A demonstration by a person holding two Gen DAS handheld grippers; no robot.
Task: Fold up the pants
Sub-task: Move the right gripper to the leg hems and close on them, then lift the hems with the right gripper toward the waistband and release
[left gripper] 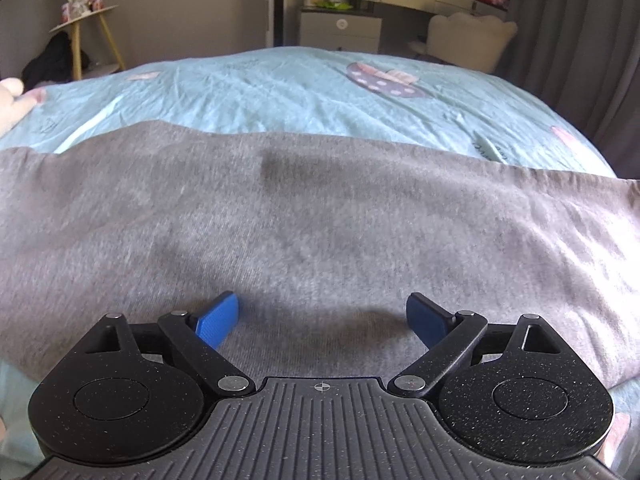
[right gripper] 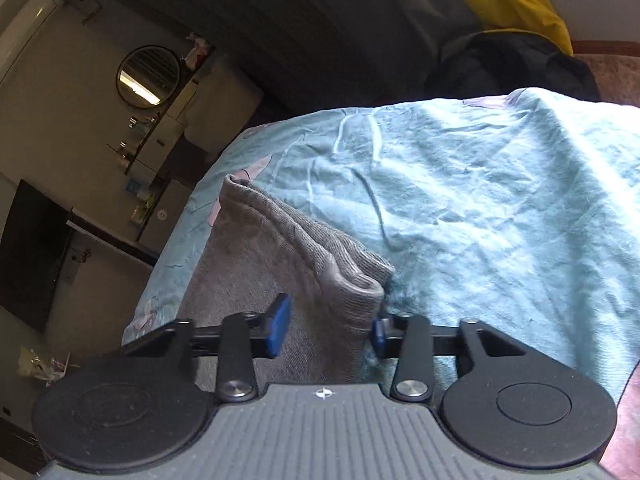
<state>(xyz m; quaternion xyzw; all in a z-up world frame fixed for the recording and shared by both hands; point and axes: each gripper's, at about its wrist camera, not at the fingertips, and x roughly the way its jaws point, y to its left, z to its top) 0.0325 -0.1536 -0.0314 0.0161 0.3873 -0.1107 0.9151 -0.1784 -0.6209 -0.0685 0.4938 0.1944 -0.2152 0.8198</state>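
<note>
My left tongs [left gripper: 322, 314] stand wide, both blue pads spread far apart and holding nothing. They hover low over the grey pants [left gripper: 320, 232], which run in a broad flat band right under and ahead of the pads, reaching out past both sides of the view. Beyond the far edge of the pants lies the light blue bedsheet [left gripper: 280, 88], creased and printed with small pictures. Further off past the bed stand a small wooden stool [left gripper: 86, 28] to the left and a white dresser [left gripper: 400, 4] to the right, with a grey curtain [left gripper: 580, 40] at the far right.

My right tongs [right gripper: 328, 330] are tilted sideways and also open, at a middling width. The ribbed hem of the pants [right gripper: 340, 276] sits bunched up in the gap between the two pads; I cannot tell whether either pad touches it. The bedsheet [right gripper: 480, 200] spreads out to the right of these tongs. Far off to the left hangs a round mirror [right gripper: 148, 76].
</note>
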